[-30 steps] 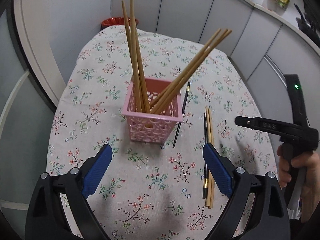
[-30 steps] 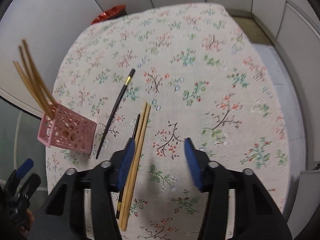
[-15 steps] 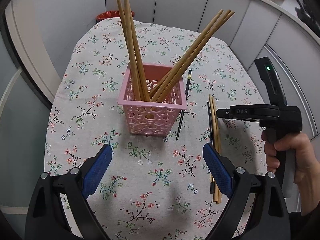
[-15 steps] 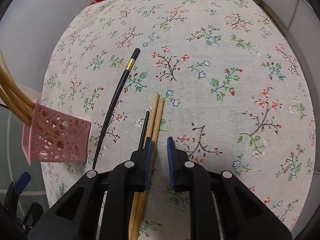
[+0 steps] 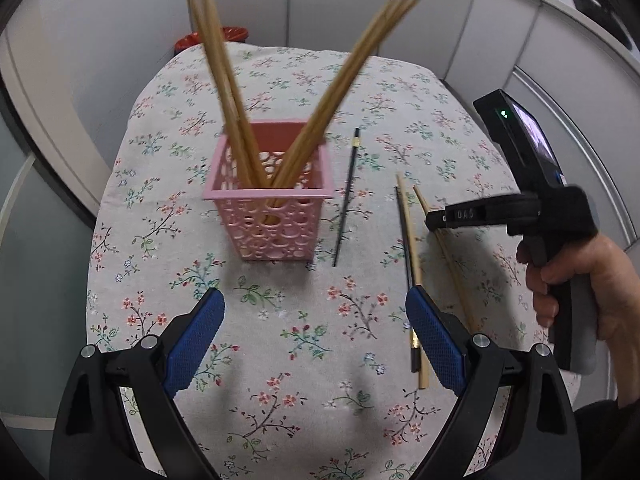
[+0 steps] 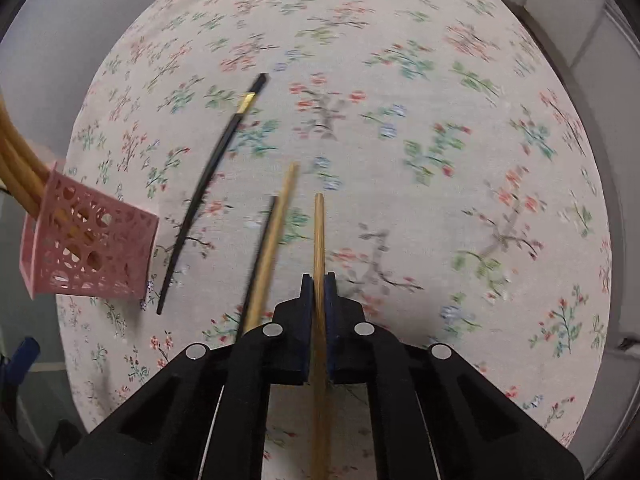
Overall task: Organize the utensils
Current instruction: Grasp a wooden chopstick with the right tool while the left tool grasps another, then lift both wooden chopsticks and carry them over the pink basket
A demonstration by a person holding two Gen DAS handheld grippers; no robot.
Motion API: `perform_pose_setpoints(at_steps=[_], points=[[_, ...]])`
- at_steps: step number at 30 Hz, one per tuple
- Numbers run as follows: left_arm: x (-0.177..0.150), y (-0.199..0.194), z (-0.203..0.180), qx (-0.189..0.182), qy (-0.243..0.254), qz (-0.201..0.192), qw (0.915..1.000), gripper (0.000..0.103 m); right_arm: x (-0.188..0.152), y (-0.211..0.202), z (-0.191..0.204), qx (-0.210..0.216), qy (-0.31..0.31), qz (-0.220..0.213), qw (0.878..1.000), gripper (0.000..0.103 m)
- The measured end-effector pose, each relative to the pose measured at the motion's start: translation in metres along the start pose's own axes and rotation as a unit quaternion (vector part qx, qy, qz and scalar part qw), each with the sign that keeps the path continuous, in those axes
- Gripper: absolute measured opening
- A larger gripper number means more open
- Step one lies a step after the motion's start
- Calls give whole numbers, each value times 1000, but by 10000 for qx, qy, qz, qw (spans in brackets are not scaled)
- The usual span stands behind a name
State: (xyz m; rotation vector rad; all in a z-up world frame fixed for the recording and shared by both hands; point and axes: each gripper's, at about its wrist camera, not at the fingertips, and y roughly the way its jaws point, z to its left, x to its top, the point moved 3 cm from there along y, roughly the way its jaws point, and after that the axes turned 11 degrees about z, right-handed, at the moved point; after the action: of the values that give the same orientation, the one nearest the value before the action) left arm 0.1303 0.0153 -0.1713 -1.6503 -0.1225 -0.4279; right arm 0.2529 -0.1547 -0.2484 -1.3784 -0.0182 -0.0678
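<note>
Chopstick (image 6: pixel 319 240), slim tan wood, sat pinched in the right gripper (image 6: pixel 319 288). Only the left view showed the left gripper (image 5: pixel 316 334) spread wide, holding nothing.

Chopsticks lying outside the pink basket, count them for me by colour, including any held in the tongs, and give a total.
Wooden chopsticks: 2, one on the cloth, one clamped in the right tongs.
Black chopsticks: 2, one nearer the basket, one against the loose wooden one.
Total: 4.
</note>
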Motion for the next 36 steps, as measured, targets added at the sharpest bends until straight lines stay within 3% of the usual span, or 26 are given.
perform_pose_setpoints(at_steps=[2,4,8,12,16,20,26,31,36], points=[[-2,-1,-10,-8,160,-17,9999,88,-4,-8,-16,83,139,-82,9998,5],[-3,1,-24,-87,348,23,9994,80,-9,-19,-32,236,256,-171,9992,5],[-2,15,-54,-329,622,244,9972,51,-24,-42,-59,413,386,-366,9977,5],[3,46,-85,-512,673,613,9945,37,-37,-53,-80,419,387,-373,9977,5],[18,71,-102,-340,736,687,9943,30,-44,-57,-91,497,391,-366,9973,5],[50,93,-106,-25,755,511,9958,15,-50,-60,-94,590,353,-383,9969,5],[93,121,-95,14,281,591,9979,12,-48,-64,-99,721,311,-416,9960,5],[110,132,-89,64,57,608,9981,11,-45,-66,-107,791,342,-428,9954,5],[113,139,-95,193,283,584,9977,11,-43,-64,-115,783,393,-404,9953,5]])
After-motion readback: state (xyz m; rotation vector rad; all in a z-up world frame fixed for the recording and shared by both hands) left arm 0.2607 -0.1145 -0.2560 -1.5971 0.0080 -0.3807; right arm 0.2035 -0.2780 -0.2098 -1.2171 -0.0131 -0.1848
